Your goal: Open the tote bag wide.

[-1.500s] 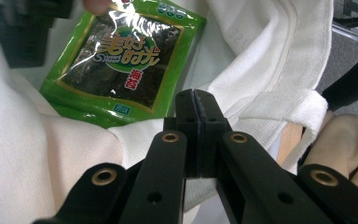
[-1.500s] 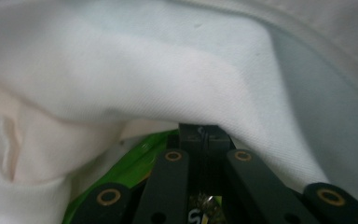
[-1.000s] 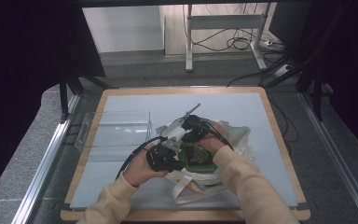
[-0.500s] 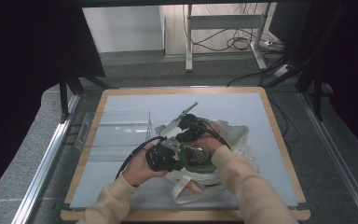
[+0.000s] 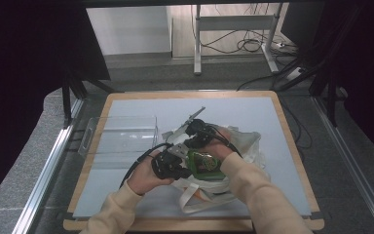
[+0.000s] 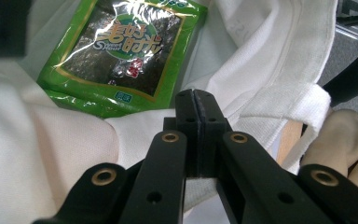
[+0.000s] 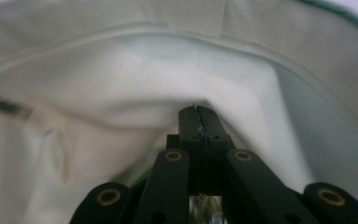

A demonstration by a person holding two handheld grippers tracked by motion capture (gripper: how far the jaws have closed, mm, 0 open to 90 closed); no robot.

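From the high view we see both hands working at a white cloth bag [image 5: 243,146] near the front of the bench [image 5: 272,112], a green snack packet [image 5: 205,165] at its mouth between the left tongs [image 5: 177,168] and right tongs [image 5: 195,131]; a clear tray [image 5: 121,139] lies to the left.

In the left gripper view our left tongs [image 6: 196,105] are clamped on the bag's edge [image 6: 261,107], the packet [image 6: 126,51] just beyond.

In the right gripper view our right tongs [image 7: 199,116] sit inside the bag [image 7: 121,70], pressed together on a thin strip of the packet.
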